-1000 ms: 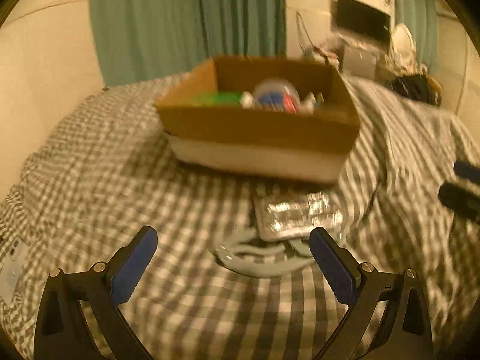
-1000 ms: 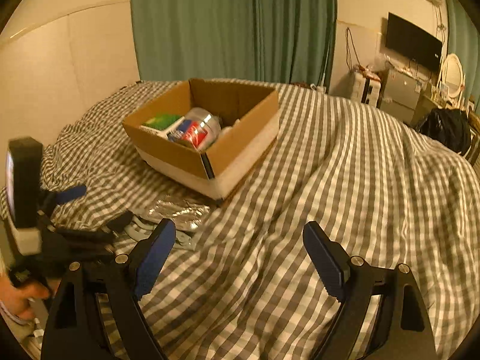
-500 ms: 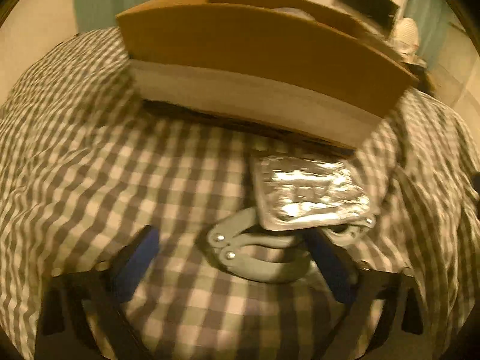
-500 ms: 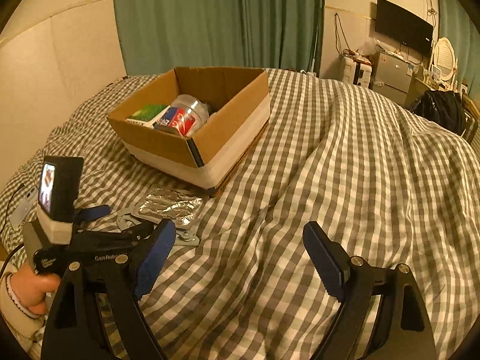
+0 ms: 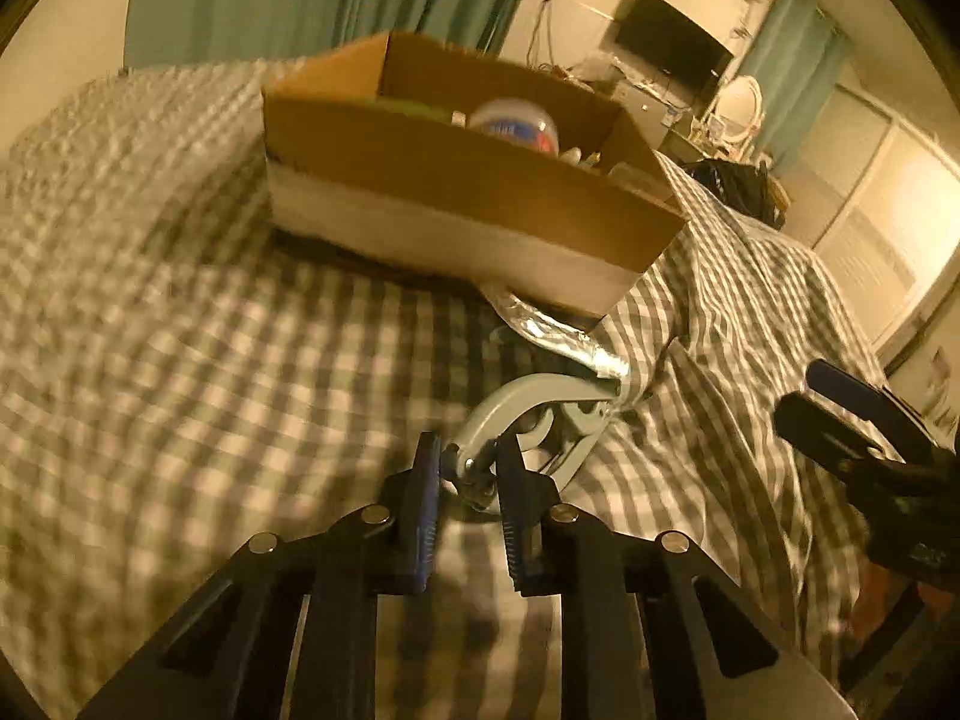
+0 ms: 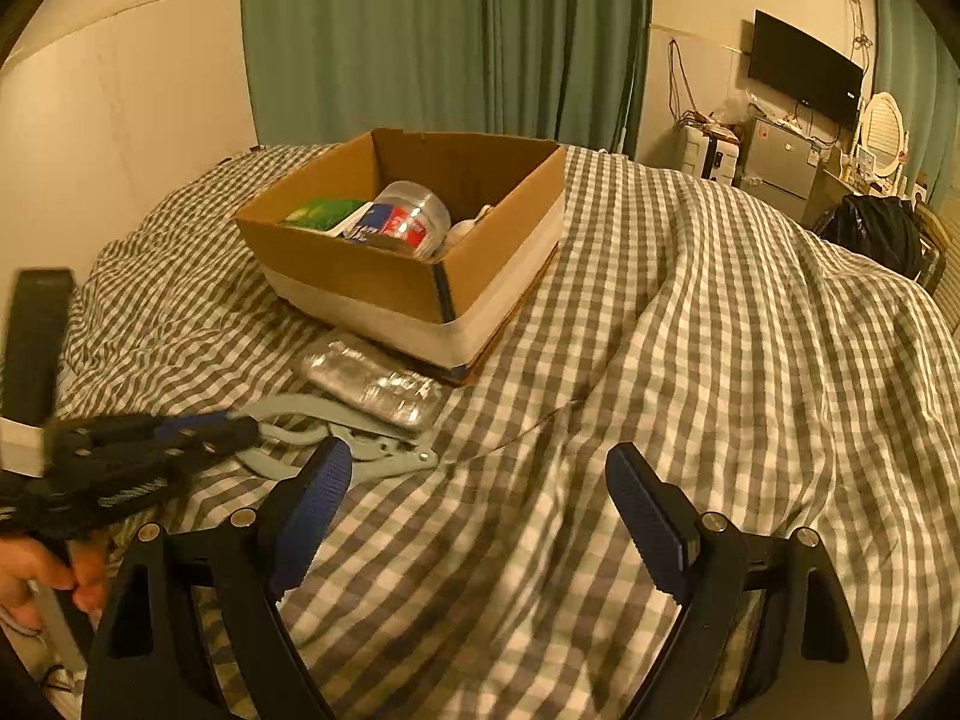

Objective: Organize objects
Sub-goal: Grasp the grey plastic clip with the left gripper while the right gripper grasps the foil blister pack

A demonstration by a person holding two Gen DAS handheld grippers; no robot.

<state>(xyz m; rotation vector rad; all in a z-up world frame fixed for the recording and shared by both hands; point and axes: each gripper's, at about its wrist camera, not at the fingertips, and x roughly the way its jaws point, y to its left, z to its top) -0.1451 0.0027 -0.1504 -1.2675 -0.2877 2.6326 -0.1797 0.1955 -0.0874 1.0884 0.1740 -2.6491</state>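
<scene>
A grey metal hand tool with curved handles (image 5: 528, 402) (image 6: 336, 420) lies on the checked bed cover. My left gripper (image 5: 469, 471) (image 6: 231, 426) is shut on the near end of its handle. A silver foil packet (image 5: 558, 330) (image 6: 372, 381) rests partly on the tool, against the cardboard box (image 5: 456, 192) (image 6: 384, 282). The box holds a clear jar with a red and blue label (image 6: 408, 219) and a green pack (image 6: 321, 211). My right gripper (image 6: 480, 498) hangs open over bare cover, right of the tool, with nothing between its fingers.
The checked cover (image 6: 690, 330) is rumpled in folds at the right. A hand (image 6: 36, 570) holds the left gripper at the lower left. Green curtains (image 6: 444, 42), a wall TV (image 6: 804, 75) and a black bag (image 6: 870, 234) stand beyond the bed.
My left gripper has moved down onto the grey tool and shut on its handle; one second ago it was open above it. The right gripper has stayed open and barely shifted.
</scene>
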